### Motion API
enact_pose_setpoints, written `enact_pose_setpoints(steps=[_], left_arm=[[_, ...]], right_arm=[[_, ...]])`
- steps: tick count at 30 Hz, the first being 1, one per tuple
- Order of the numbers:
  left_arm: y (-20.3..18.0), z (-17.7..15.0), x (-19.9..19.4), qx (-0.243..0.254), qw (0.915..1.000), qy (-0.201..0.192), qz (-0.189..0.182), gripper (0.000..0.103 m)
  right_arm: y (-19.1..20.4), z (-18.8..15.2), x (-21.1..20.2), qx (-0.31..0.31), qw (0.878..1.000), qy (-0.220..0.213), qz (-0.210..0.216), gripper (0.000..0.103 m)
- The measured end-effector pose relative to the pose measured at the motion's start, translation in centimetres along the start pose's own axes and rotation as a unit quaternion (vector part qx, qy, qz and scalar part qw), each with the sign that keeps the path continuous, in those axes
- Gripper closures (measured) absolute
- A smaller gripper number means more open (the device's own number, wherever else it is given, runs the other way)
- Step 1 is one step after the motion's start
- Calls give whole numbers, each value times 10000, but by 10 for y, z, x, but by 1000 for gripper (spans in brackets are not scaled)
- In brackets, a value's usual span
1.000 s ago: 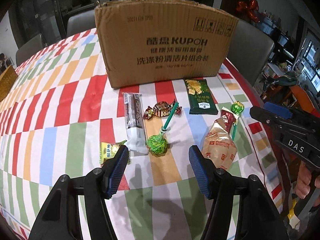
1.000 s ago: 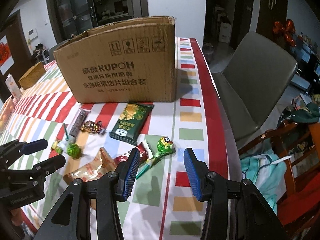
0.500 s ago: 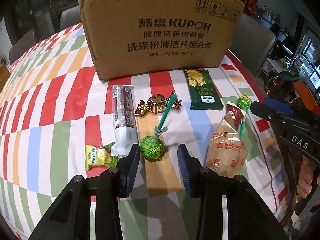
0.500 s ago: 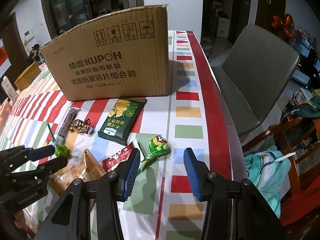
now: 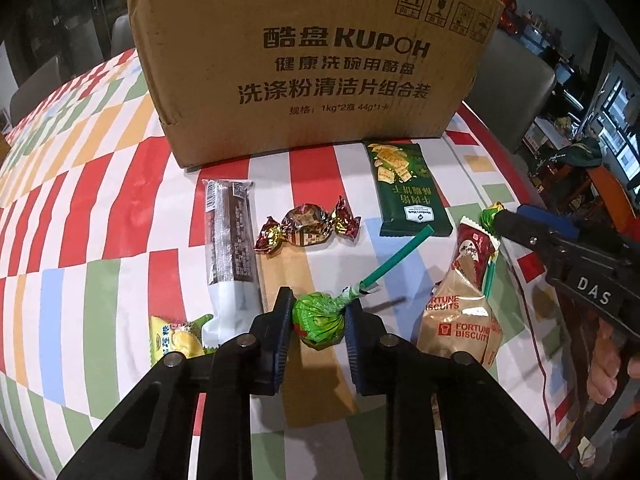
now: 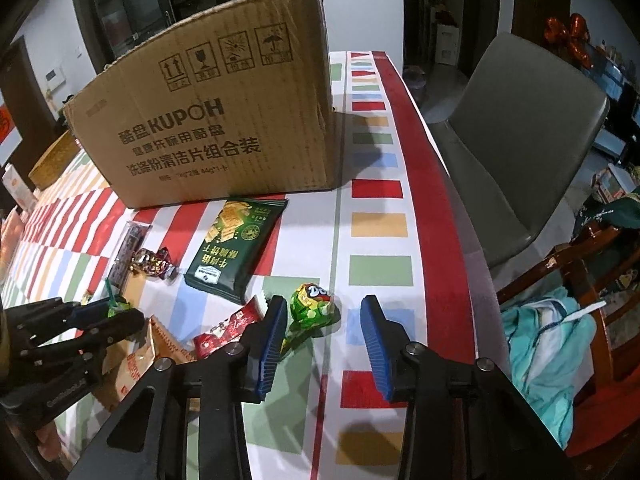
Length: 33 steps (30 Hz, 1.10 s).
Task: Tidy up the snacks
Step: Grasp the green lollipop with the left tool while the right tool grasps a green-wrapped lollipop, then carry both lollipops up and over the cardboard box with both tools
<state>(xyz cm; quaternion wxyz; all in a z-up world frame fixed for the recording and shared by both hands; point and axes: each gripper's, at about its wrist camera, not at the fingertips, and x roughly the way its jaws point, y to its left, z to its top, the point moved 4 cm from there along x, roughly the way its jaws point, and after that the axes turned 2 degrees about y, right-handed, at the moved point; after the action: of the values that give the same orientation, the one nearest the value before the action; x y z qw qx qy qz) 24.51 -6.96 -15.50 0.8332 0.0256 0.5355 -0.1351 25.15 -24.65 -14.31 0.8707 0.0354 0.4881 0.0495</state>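
Both tools have dropped closer to the worktop [image 5: 80,208] since a second ago, and the cardboard box [image 5: 312,60] now fills more of each view. Before, the left tool [image 5: 318,322] stood wide apart short of the green lollipop [image 5: 318,322]; now its jaws are closing and the blue pads press the wrapped head from both sides, the teal stick slanting up and away toward the box.

Taking the box as the landmark: the dark green cracker packet [image 5: 408,188] lies just in front of its right end, the long grey-and-brown bar [image 5: 230,240] in front of its left end, and the gold-and-red foil candy [image 5: 308,226] between those two. Nearer than the bar sits a small yellow-green durian sweet [image 5: 176,336]. The Fortune Biscuits bag [image 5: 460,320] lies nearer than the cracker packet.

Further right, the right tool [image 6: 324,320] is closing but its pads stand apart around a second green lollipop [image 6: 314,304], whose wrapper sits against the left pad while the right pad is clear of it. A grey chair [image 6: 520,128] stands beside the worktop, right of the box.
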Motion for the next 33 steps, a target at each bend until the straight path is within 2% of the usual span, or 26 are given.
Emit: enact_pose_setpoints(steps=[6, 9, 13, 21, 33], left_arm=[[1, 2, -3, -46, 10000, -33, -12, 78], [1, 3, -8, -69, 9999, -91, -11, 78], [0, 5, -16, -70, 9998, -190, -43, 78], [-6, 7, -43, -47, 9986, -490, -198, 78], [-17, 13, -102, 59, 9931, -1128, -327, 78]], right_arm=[[0, 0, 11, 40, 9998, 142, 137, 71], [2, 1, 14, 1, 9997, 163, 200, 77], [4, 0, 9, -77, 9997, 115, 176, 77], [12, 4, -22, -252, 9994, -221, 124, 77], [30, 11, -80, -442, 9950, -790, 420, 77]])
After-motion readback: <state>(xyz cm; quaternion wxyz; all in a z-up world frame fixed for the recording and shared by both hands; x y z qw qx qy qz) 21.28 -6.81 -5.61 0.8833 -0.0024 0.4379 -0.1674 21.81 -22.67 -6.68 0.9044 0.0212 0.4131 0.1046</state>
